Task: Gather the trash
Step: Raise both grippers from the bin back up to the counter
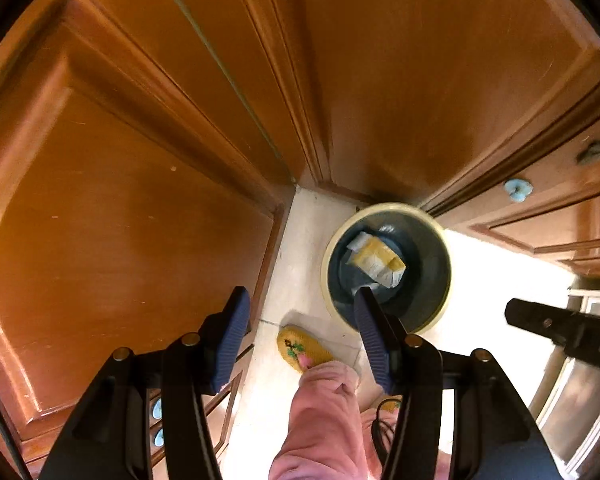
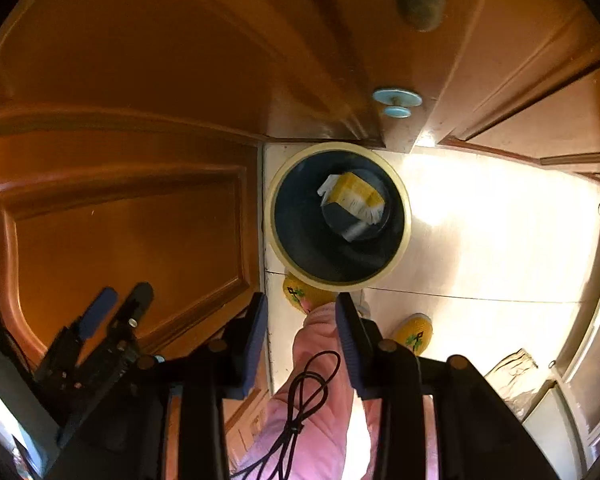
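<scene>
A round trash bin [image 1: 432, 312] with a cream rim and dark inside stands on the pale floor in the cabinet corner; it also shows in the right wrist view [image 2: 300, 256]. Yellow-and-white crumpled packaging [image 1: 378, 258] lies at its bottom, seen too in the right wrist view [image 2: 354, 196]. My left gripper [image 1: 300, 312] is open and empty, high above the floor just left of the bin. My right gripper [image 2: 302, 312] is open and empty, above the bin's near rim. The left gripper shows in the right wrist view [image 2: 116, 304], and part of the right gripper shows in the left wrist view [image 1: 560, 328].
Orange-brown wooden cabinet doors [image 1: 120, 200] surround the corner, with pale blue knobs [image 2: 396, 102]. The person's pink trouser leg [image 1: 320, 420] and yellow slippers [image 2: 414, 332] are below. A black cable [image 2: 300, 400] hangs over the leg. A crumpled bag [image 2: 516, 376] lies at lower right.
</scene>
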Available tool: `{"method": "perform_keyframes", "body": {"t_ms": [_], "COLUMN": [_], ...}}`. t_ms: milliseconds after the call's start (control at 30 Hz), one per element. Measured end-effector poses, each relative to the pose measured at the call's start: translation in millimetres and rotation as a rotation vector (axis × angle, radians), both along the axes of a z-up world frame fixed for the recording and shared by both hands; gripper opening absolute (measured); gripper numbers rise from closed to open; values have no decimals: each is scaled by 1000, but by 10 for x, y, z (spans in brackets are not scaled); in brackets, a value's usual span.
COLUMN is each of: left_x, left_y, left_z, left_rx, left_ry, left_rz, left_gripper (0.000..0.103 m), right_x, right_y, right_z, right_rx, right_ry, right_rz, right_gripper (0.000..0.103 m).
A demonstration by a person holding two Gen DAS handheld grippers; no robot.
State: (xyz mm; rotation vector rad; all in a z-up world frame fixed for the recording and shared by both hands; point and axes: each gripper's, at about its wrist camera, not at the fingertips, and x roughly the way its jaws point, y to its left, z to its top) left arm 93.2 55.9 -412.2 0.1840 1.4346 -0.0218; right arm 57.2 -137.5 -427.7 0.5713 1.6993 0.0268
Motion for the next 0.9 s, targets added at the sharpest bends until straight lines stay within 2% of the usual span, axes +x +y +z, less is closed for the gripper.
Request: {"method": "perform_keyframes", "body": {"t_ms": [133, 267, 567, 700, 900], "left_x": [-77, -141, -349, -457, -663], "left_y": [96, 163, 225, 193, 54], "left_z": [307, 635, 1553, 1890, 2472], "left_rx": [-73, -101, -163, -174, -146], "left_ry": [-26, -42, -130, -166, -242], "left_rz": [27, 40, 32, 22, -41], "left_gripper": [53, 53, 53, 53, 53], "right_x": [-82, -158, -349, -474, -643], "right_y": [65, 86, 17, -18, -51], "right_z": [242, 570, 1582, 1976, 2381], "right_rx": [-28, -26, -42, -43, -58], "right_ry": [-32, -67, -245, -312, -398], "right_rz": [21, 35, 42, 42, 59], "right_gripper": [35, 35, 35, 35, 35]}}
